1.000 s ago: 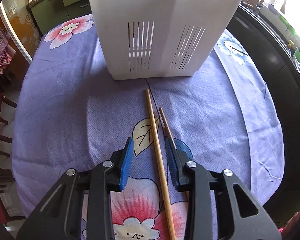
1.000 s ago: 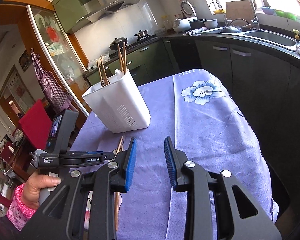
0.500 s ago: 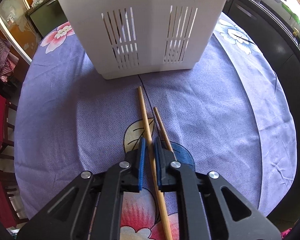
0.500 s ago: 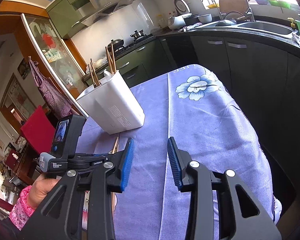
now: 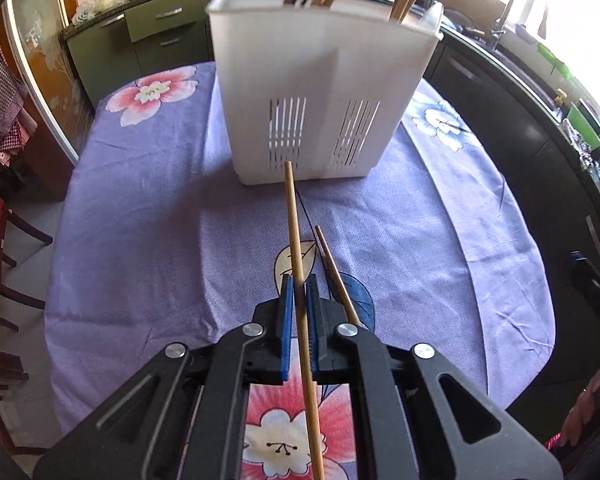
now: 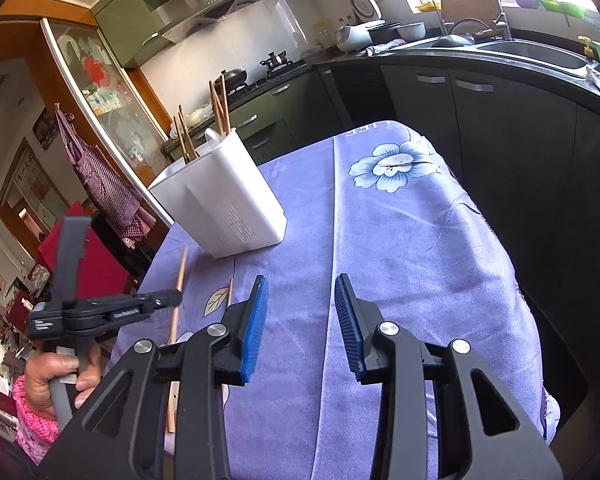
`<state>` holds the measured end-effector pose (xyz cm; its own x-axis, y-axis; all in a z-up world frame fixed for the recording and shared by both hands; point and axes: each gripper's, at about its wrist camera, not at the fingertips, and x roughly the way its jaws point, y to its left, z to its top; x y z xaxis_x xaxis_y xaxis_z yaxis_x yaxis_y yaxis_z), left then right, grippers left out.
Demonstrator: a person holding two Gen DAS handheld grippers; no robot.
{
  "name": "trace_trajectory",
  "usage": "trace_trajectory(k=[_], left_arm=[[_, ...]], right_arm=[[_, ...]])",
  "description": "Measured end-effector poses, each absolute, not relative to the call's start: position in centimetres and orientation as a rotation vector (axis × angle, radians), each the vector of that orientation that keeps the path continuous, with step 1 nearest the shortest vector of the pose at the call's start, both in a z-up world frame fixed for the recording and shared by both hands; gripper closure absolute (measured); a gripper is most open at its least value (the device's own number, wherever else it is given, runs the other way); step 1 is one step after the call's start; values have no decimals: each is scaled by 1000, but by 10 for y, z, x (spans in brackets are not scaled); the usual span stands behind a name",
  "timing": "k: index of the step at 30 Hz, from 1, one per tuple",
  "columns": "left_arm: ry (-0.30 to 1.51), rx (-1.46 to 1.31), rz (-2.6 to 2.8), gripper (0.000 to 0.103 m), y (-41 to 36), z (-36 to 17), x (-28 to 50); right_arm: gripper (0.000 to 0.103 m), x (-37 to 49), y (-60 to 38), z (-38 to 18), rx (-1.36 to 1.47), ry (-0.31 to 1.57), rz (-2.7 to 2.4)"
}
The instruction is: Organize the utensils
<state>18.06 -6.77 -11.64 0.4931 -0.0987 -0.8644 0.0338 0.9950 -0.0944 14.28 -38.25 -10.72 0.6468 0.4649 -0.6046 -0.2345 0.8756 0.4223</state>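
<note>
My left gripper point(image 5: 299, 284) is shut on a light wooden chopstick point(image 5: 294, 224) and holds it above the cloth, its tip pointing at the white slotted utensil holder point(image 5: 324, 92). A darker chopstick point(image 5: 336, 276) lies on the purple floral tablecloth point(image 5: 140, 240) just right of the gripper. The holder has several chopsticks standing in it. In the right wrist view, my right gripper point(image 6: 302, 292) is open and empty above the cloth; the holder point(image 6: 220, 204), the held chopstick point(image 6: 179, 284) and the left gripper point(image 6: 168, 299) show to its left.
Dark kitchen counters and a sink point(image 6: 532, 50) run along the right. A red chair point(image 6: 88, 264) and a glass cabinet door stand at the left. The table's edge drops off close on the left and right.
My left gripper closed on the light chopstick and lifted it off the cloth, backing away from the holder. My right gripper stays open and has shifted a little.
</note>
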Motion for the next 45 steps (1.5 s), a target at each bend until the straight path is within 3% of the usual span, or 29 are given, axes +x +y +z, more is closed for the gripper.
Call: trace_trajectory(k=[2,10,15,25,32,34,39,42,43,45], left_arm=[[1002,-79,-92,97,-61,-102,163],[862,-99,-98,97,-33,-68,110],[824,-105,-89,97,-22,-61,102],[804,-111,-113,97,-14,-59,97],[819,-114,-118,97,-14,-64,100],[836,-120,-111,97,-12,-66,104],[931,-158,-89,96,-9,-87,128],[998,-166,-54,82,-9,-106,152],[1014,-163,-37,72,-8,-112,160],[1040,-135,-1,68,-10,-123,175]], right_arm=[[59,148,-368,-112,284,810,433],[59,193,-266,-139,27,994,528],[68,218,-208,-162,-105,1103,555],[70,239,-167,-176,-217,1157,501],[86,238,-151,-187,-263,1146,475],[95,239,-151,-187,-257,1145,469],[97,234,-154,-187,-234,1128,480],[97,228,-172,-170,-175,1095,499],[97,226,-178,-161,-153,1079,506],[97,218,-194,-144,-108,1041,514]])
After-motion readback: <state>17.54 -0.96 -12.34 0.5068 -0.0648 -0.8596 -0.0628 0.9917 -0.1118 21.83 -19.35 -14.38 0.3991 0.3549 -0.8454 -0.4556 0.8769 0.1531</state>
